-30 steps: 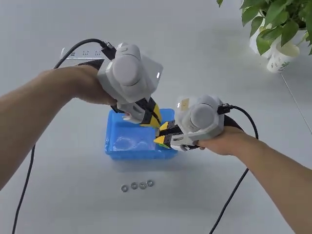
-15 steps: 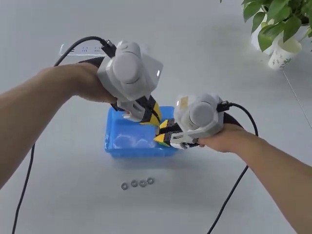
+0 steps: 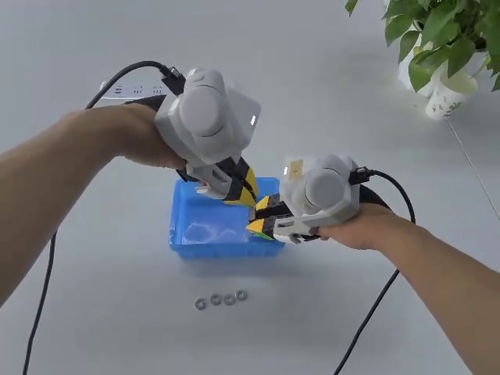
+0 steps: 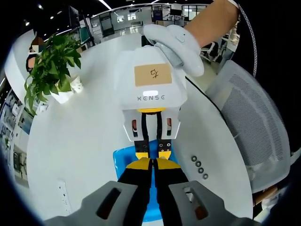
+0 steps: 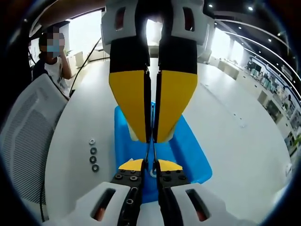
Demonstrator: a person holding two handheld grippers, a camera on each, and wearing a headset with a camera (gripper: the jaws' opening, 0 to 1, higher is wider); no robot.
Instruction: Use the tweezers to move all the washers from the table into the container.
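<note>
Four small metal ring washers lay in a short row on the pale counter in the head view, just in front of the blue plastic container, well clear of both sets of fingers. The left gripper and right gripper met tip to tip above the container's right side. From the left gripper view, its yellow-and-black fingers were pressed together against the right gripper's, with the washers off to the right. The right gripper view added a thin steel pair of tweezers running between the left gripper's nearly closed yellow fingers down into its own closed fingers.
</note>
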